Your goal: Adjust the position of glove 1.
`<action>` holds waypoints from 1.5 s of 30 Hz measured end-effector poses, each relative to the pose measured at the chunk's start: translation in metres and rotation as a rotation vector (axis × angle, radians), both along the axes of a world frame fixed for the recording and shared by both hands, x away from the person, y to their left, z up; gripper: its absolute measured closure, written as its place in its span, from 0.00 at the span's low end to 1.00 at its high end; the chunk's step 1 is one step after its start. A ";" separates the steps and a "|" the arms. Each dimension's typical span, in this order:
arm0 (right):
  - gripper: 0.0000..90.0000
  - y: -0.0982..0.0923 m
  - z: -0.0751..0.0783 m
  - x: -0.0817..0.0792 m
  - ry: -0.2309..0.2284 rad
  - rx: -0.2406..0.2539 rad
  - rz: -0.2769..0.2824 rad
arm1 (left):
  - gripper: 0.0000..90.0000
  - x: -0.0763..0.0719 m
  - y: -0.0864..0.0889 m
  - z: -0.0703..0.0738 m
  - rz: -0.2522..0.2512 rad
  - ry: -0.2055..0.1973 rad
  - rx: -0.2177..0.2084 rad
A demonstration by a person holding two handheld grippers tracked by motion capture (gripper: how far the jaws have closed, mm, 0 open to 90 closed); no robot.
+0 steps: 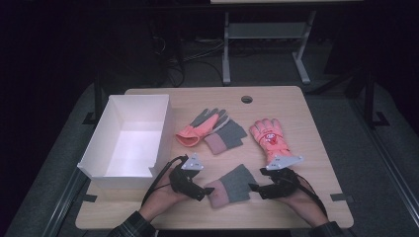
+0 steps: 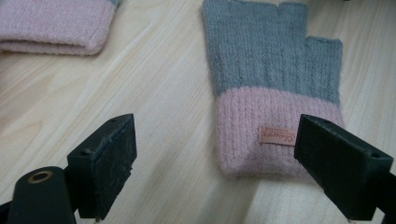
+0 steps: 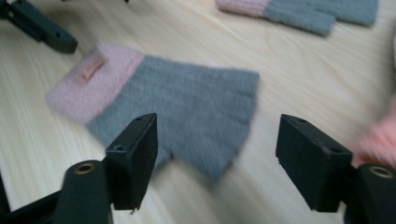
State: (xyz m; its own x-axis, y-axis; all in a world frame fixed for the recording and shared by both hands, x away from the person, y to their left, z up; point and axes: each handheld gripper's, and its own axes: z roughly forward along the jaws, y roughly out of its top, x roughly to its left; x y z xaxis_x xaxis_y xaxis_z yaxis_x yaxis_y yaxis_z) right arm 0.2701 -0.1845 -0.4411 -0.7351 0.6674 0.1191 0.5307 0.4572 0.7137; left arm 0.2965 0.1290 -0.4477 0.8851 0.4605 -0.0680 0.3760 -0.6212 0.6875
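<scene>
Grey-pink knit gloves (image 1: 232, 183), two; orange gloves (image 1: 269, 137), two; one white box (image 1: 129, 136).

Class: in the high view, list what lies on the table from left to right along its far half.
White box → pink work glove → grey-and-pink knit mitt → pink ski glove.

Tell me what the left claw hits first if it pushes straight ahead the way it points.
Most likely the pink cuff of the grey and pink fingerless glove, lying flat just ahead of the open left claw, nearer one jaw. Depth is hard to judge.
</scene>
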 end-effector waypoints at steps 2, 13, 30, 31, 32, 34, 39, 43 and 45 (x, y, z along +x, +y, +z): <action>0.28 -0.008 -0.001 -0.005 -0.002 -0.002 -0.011 | 0.14 0.000 0.000 0.001 0.001 0.000 -0.004; 0.15 -0.043 -0.010 -0.019 -0.013 -0.025 -0.096 | 0.14 0.009 -0.009 0.010 -0.007 0.015 -0.005; 0.15 -0.052 -0.013 -0.018 -0.036 -0.020 -0.154 | 0.14 0.049 -0.036 0.029 0.014 0.010 0.004; 0.15 -0.052 -0.013 -0.018 -0.036 -0.020 -0.152 | 0.14 0.052 -0.037 0.029 0.006 0.007 0.012; 0.15 -0.051 -0.013 -0.018 -0.035 -0.020 -0.150 | 0.14 0.052 -0.037 0.029 0.006 0.007 0.012; 0.15 -0.051 -0.013 -0.018 -0.037 -0.023 -0.149 | 0.14 0.057 -0.040 0.030 0.008 0.011 0.021; 0.15 -0.051 -0.013 -0.018 -0.040 -0.027 -0.149 | 0.25 0.073 -0.044 0.029 0.034 -0.001 0.022; 0.15 -0.050 -0.013 -0.018 -0.038 -0.032 -0.155 | 0.37 0.086 -0.048 0.028 0.059 0.007 0.008; 0.15 -0.051 -0.014 -0.018 -0.039 -0.034 -0.156 | 0.42 0.093 -0.050 0.027 0.081 -0.004 0.010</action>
